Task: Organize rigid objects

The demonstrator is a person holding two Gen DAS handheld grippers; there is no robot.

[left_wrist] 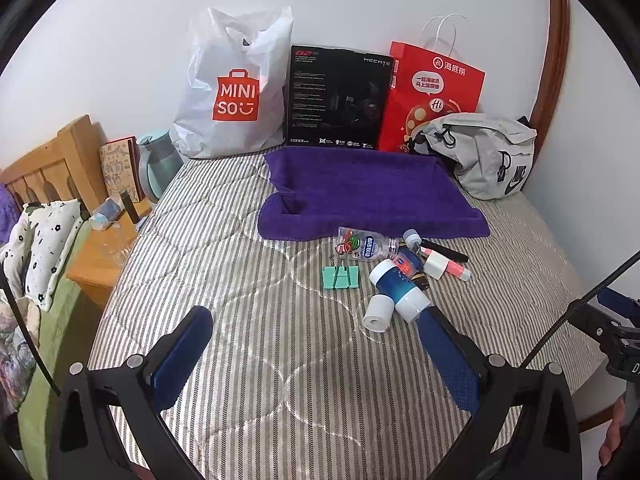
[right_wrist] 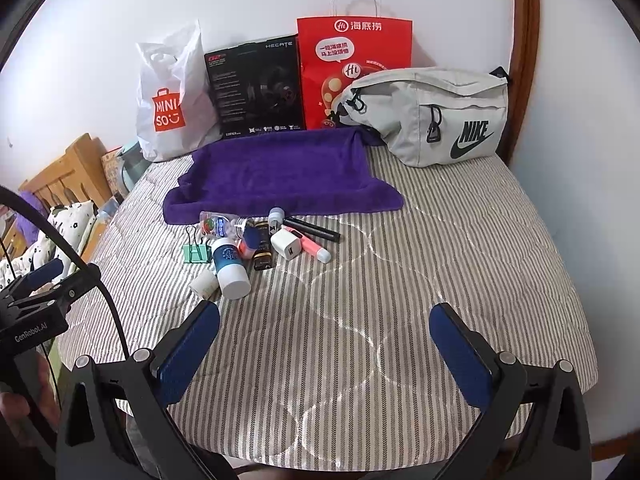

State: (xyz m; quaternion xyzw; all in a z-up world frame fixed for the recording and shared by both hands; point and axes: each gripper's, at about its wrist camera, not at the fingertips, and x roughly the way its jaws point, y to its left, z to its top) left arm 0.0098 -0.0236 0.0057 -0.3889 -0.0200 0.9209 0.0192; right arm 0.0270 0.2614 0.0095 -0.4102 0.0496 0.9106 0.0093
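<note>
Left wrist view: left gripper (left_wrist: 314,322) hung over the striped mattress (left_wrist: 248,360), jaws spread wide, nothing between them. Cluttered small items lay at one o'clock: green binder clip (left_wrist: 341,277), clear bottle (left_wrist: 366,246), blue-and-white bottle (left_wrist: 400,288), white roll (left_wrist: 377,317). Purple towel (left_wrist: 368,192) lay just beyond.

Right wrist view: right gripper (right_wrist: 324,322) likewise spread, empty. Same pile at eleven o'clock, including white charger (right_wrist: 287,246), pink highlighter (right_wrist: 310,244), black pen (right_wrist: 316,230). Grey Nike bag (right_wrist: 432,116) at one o'clock.

place: home bedroom | cues: striped quilted mattress (right_wrist: 400,280); wooden headboard (left_wrist: 52,160); floral pillow (left_wrist: 44,248); bedside table (left_wrist: 104,256)
</note>
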